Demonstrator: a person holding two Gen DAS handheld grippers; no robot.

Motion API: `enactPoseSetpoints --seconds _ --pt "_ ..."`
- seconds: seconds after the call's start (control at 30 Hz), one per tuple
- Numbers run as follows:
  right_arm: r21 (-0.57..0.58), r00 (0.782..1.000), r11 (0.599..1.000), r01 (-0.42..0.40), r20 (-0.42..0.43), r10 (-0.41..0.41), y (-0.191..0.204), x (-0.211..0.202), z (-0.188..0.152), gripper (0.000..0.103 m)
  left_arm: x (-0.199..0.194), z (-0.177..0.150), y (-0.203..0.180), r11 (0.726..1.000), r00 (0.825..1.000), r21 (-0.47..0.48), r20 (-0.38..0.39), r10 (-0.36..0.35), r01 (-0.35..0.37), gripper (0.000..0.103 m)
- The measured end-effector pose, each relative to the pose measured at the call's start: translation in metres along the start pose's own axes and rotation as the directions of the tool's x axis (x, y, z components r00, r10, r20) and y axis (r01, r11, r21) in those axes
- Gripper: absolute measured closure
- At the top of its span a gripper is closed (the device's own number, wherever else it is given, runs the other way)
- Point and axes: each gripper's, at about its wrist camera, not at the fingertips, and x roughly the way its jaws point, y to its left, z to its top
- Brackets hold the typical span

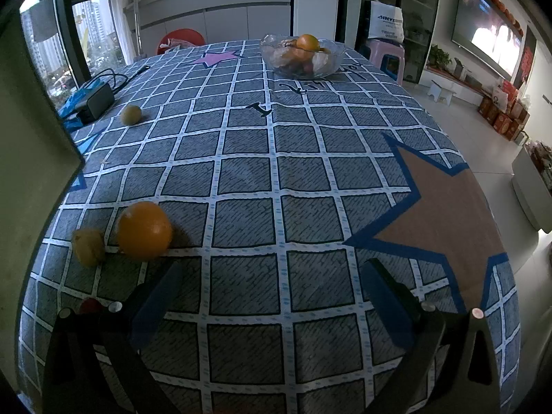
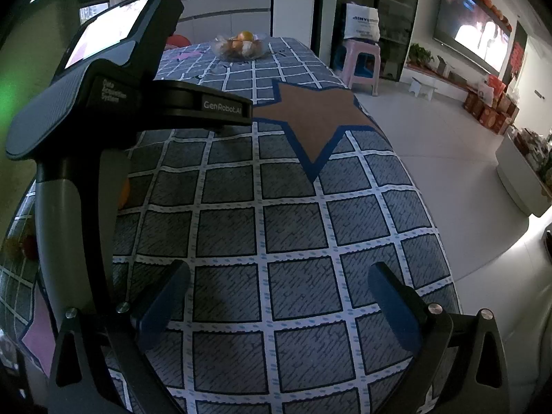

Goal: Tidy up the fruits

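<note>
Orange (image 1: 144,230) on tabletop (image 1: 310,179) front-left, touching small yellow fruit (image 1: 88,246); another yellow fruit (image 1: 131,114) farther back. Glass bowl (image 1: 299,56) holding fruit at far end. Left gripper (image 1: 272,289) low over checked cloth, fingers spread, empty. Right gripper (image 2: 279,293) likewise spread, empty.
</note>
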Motion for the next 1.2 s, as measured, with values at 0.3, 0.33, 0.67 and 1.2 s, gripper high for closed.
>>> enactPoseSetpoints --seconds 0.3,0.33,0.67,1.2 --pt "-0.007 1.000 1.000 -0.007 0.014 0.007 -0.001 0.001 -0.003 0.000 0.000 0.000 0.000 1.000 1.000 0.000 0.000 0.000 0.000 0.000" --pt "-0.009 1.000 1.000 -0.008 0.021 0.008 -0.002 0.001 -0.005 0.000 0.000 0.000 0.000 1.000 1.000 0.000 0.000 0.000 0.000 0.000" --pt "-0.028 0.997 0.999 -0.024 0.074 0.026 -0.006 0.003 -0.014 0.000 0.000 0.000 0.000 1.000 1.000 0.000 0.000 0.000 0.000 0.000" --pt "-0.034 0.996 0.999 -0.028 0.081 0.031 -0.026 -0.005 -0.032 0.000 0.000 0.000 0.000 1.000 1.000 -0.002 -0.009 0.003 -0.003 0.000"
